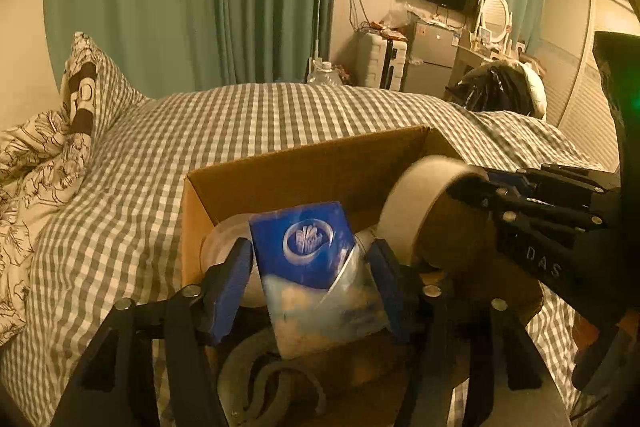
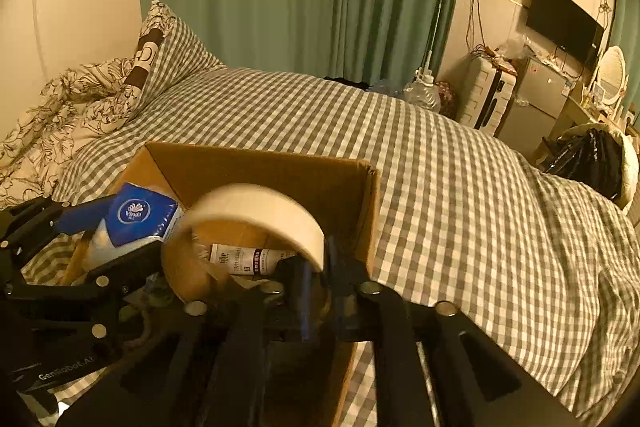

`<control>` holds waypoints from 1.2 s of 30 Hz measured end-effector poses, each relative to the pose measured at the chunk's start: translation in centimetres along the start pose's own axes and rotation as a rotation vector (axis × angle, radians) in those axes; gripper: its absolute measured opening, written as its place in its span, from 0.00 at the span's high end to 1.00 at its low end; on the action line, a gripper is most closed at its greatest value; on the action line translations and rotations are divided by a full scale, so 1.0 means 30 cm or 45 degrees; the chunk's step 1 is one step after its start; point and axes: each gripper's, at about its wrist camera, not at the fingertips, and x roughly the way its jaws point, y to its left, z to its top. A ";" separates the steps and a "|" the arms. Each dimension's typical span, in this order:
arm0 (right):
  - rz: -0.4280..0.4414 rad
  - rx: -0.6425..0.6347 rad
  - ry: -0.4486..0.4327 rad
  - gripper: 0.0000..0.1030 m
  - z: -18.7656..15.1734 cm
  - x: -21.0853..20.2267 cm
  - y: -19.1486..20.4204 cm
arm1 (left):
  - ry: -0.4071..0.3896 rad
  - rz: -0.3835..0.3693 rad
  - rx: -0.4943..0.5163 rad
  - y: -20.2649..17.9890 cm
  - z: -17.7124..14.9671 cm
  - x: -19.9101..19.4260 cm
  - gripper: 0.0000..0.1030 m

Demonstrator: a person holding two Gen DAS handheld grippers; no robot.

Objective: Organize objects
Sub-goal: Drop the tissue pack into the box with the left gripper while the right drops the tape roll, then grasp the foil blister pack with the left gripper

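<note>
Tissue pack (image 1: 304, 247) soft, light; left gripper (image 1: 310, 291) jaws apart, letting go. Tape roll (image 2: 256, 223) stiff; right gripper (image 2: 316, 287) loosely pinches its rim over the box (image 2: 280, 171)

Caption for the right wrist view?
Tape roll and blue tissue pack over the cardboard box on a checked bed.

I log: blue tissue pack (image 1: 305, 247), tilted, lower centre of left wrist view, over open cardboard box (image 1: 288, 167); tape roll (image 2: 256, 215), cream, on edge, mid-frame of right wrist view; white labelled tube (image 2: 252, 259) lying inside box
</note>
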 end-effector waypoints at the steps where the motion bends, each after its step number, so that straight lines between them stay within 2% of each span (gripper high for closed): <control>1: 0.004 -0.005 0.001 0.63 0.000 -0.003 0.003 | 0.000 0.004 0.000 -0.001 0.000 -0.005 0.28; 3: 0.007 -0.010 -0.017 0.48 0.003 -0.018 0.010 | -0.010 0.021 0.001 -0.008 0.003 -0.022 0.23; 6: 0.001 -0.022 -0.047 0.42 0.005 -0.064 0.018 | -0.011 0.050 0.000 -0.013 0.012 -0.056 0.20; 10: 0.007 -0.034 -0.095 0.27 0.021 -0.156 0.027 | -0.034 0.106 -0.006 -0.023 0.018 -0.136 0.09; 15: -0.030 -0.054 -0.166 0.25 0.041 -0.315 0.039 | -0.087 0.164 -0.018 -0.033 0.027 -0.280 0.08; 19: -0.015 -0.045 -0.224 0.22 0.028 -0.448 0.041 | -0.161 0.191 -0.038 -0.048 0.019 -0.409 0.00; 23: -0.007 -0.058 -0.272 0.21 -0.022 -0.590 0.051 | -0.209 0.209 -0.034 -0.088 -0.006 -0.535 0.00; 25: -0.006 -0.059 -0.300 0.17 -0.055 -0.655 0.042 | -0.225 0.236 -0.032 -0.110 -0.022 -0.585 0.00; 28: -0.006 -0.054 -0.338 0.10 -0.098 -0.747 0.034 | -0.227 0.283 -0.039 -0.143 -0.055 -0.648 0.00; 33: -0.049 -0.053 -0.380 0.02 -0.178 -0.861 0.030 | -0.177 0.254 -0.057 -0.186 -0.124 -0.701 0.00; 36: -0.070 -0.042 -0.399 0.00 -0.238 -0.894 0.030 | -0.158 0.263 -0.088 -0.190 -0.185 -0.708 0.00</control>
